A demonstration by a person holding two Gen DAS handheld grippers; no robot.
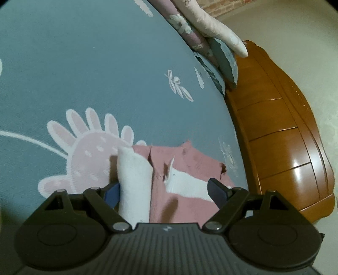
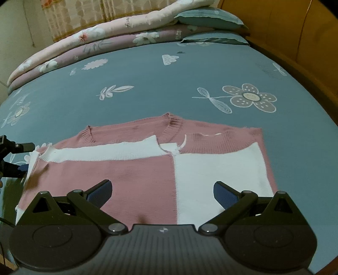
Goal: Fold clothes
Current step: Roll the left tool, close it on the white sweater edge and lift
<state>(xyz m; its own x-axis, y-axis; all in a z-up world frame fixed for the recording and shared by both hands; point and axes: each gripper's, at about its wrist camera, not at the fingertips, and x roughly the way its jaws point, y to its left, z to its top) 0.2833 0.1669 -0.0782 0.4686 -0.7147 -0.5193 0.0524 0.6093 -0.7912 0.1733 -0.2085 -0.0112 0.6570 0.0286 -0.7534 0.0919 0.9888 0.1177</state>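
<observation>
A pink and white knit sweater (image 2: 137, 173) lies flat on the blue flowered bedsheet (image 2: 160, 84), neckline pointing away. One white sleeve (image 2: 105, 152) is folded across its chest. My right gripper (image 2: 161, 190) hovers open over the sweater's lower half, nothing between its fingers. My left gripper (image 2: 12, 156) is at the sweater's left edge. In the left wrist view the left gripper (image 1: 162, 189) stands wide open low over the sweater (image 1: 190, 162). A raised white fold of sleeve (image 1: 133, 179) stands between its jaws, close to the left pad (image 1: 112, 193); the right pad is apart from the cloth.
Folded quilts (image 2: 84, 42) and two blue pillows (image 2: 209, 19) are stacked along the far side of the bed. A wooden bed board (image 1: 285, 137) runs along the edge beside the sweater. Bare sheet lies beyond the neckline.
</observation>
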